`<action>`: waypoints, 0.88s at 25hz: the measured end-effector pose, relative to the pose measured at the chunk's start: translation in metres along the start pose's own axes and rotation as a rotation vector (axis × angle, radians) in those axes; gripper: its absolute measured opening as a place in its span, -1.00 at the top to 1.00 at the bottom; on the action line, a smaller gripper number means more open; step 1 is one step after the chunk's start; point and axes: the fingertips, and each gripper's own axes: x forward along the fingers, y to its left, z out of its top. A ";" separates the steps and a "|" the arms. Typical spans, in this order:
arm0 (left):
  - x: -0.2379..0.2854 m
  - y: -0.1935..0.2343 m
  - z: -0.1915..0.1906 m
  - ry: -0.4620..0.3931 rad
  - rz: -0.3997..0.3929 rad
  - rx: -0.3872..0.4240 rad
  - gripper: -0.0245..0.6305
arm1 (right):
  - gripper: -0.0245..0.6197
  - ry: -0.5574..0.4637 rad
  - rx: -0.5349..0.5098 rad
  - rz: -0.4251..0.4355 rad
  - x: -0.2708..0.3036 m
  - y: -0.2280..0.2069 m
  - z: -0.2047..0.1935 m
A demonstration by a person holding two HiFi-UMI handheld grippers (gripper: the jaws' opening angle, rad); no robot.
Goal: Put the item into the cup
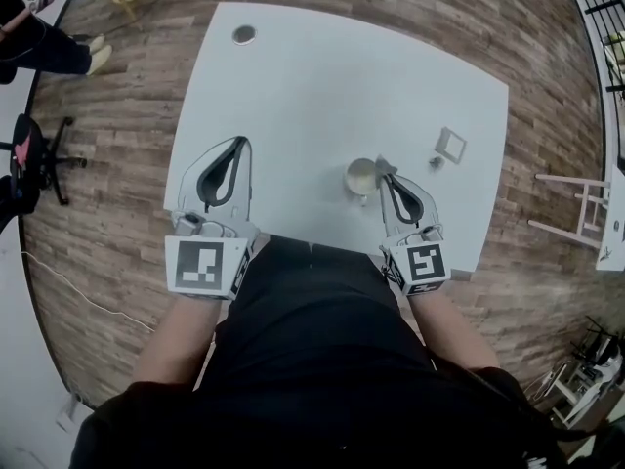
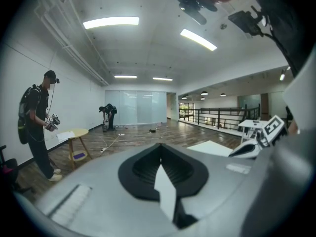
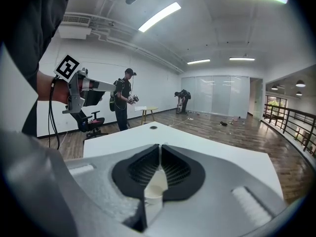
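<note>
A small pale cup (image 1: pixel 360 177) stands on the white table (image 1: pixel 322 86), near its front edge. My right gripper (image 1: pixel 382 170) is shut, with its tips at the cup's right rim. In the right gripper view the jaws (image 3: pixel 159 145) meet at the tips, and the cup (image 3: pixel 152 187) shows through the gap below them. I see nothing held between them. A small grey item (image 1: pixel 436 162) and a flat white square piece (image 1: pixel 450 145) lie to the cup's right. My left gripper (image 1: pixel 239 144) is shut and empty over the table's left side, its jaws (image 2: pixel 159 145) closed together.
A round grommet (image 1: pixel 243 34) sits in the table's far left corner. An office chair (image 1: pixel 34 159) stands on the wood floor to the left. People (image 3: pixel 124 104) stand beyond the table, near a small round table (image 3: pixel 147 109). A railing (image 3: pixel 291 120) runs along the right.
</note>
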 end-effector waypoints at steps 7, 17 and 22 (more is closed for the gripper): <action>0.001 -0.005 -0.009 0.040 -0.007 -0.021 0.90 | 0.88 0.021 0.012 0.011 0.003 0.003 -0.011; 0.009 -0.011 -0.017 0.076 -0.027 -0.084 0.90 | 0.88 0.049 0.044 0.038 0.012 0.016 -0.024; 0.011 -0.011 -0.021 0.091 -0.035 -0.097 0.90 | 0.88 0.077 0.070 0.043 0.016 0.018 -0.034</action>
